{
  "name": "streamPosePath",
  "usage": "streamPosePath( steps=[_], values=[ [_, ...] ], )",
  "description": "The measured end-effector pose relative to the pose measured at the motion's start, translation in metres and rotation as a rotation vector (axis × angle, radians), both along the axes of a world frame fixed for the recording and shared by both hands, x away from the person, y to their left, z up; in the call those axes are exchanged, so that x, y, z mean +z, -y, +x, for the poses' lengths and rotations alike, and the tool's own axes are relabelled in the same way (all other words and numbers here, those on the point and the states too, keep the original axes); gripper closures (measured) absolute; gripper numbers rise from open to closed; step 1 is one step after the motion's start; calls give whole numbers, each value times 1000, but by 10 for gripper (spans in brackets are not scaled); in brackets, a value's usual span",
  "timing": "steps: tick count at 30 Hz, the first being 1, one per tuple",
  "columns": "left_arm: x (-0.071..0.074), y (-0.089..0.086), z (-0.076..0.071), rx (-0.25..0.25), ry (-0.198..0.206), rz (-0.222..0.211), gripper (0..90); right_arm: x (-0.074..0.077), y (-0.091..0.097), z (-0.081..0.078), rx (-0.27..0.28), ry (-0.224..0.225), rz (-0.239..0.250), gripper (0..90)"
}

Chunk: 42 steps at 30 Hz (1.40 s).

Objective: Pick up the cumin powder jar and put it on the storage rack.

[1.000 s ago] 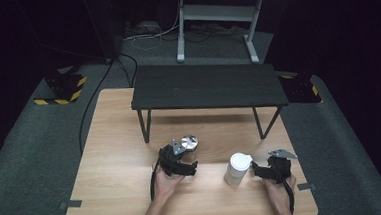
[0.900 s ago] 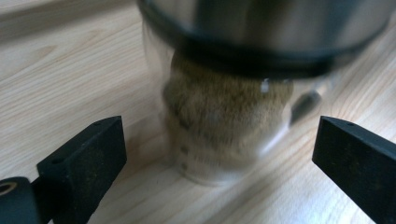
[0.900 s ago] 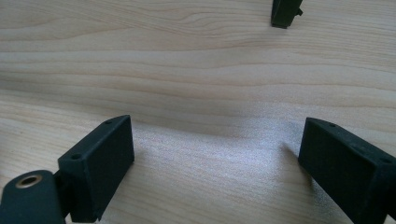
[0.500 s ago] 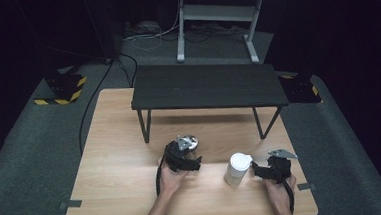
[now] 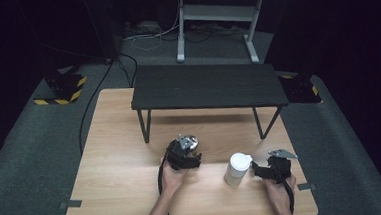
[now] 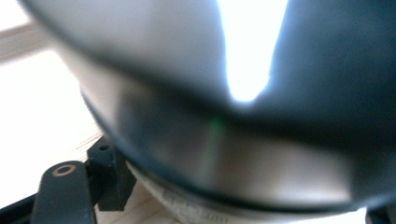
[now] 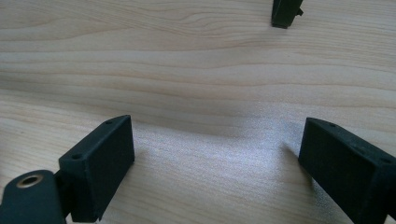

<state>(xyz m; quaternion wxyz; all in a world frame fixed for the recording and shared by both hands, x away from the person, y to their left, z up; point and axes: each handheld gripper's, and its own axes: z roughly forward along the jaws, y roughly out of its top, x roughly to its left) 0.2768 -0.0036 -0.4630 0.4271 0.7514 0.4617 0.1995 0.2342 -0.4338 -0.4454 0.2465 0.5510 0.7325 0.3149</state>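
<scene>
A wide counter (image 5: 113, 192) of light wood is seen from the high view, standing on a grey carpeted floor (image 5: 26, 162). On the far half of the counter a low black bench with thin metal legs (image 5: 207, 86) is placed. A white cylindrical container with a white lid (image 5: 236, 169) stands upright on the near right part of the counter, just beside the right tool (image 5: 262, 170), which is held low by the right hand (image 5: 280, 191). In the right gripper view the jaws of this tool are wide apart, with only bare wood between them. A small round shiny metal object (image 5: 192, 142) is at the tip of the left tool (image 5: 188, 150), held by the left hand (image 5: 171, 175). In the left gripper view this object (image 6: 243, 140) is very near and blurred, so it cannot be told whether the left tool is clamped on it.
</scene>
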Motion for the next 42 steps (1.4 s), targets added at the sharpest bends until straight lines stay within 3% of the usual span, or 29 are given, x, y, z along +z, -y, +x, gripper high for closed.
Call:
streamPosePath(
  steps=[1,2,14,27,28,42],
  values=[
    [0,0,0,0,0,0,236,0,0,0,0,0,0,96],
    [10,-4,5,-45,-28,57,236,0,0,0,0,0,0,96],
    [1,-1,2,-7,-4,12,309,0,0,0,0,0,0,96],
    [5,-1,3,-22,-7,47,318,0,0,0,-1,1,-1,97],
    [17,-5,9,-74,-43,113,318,0,0,0,-1,1,-1,97],
    [28,-17,6,-85,-36,94,319,0,0,0,0,2,-2,97]
  ],
)
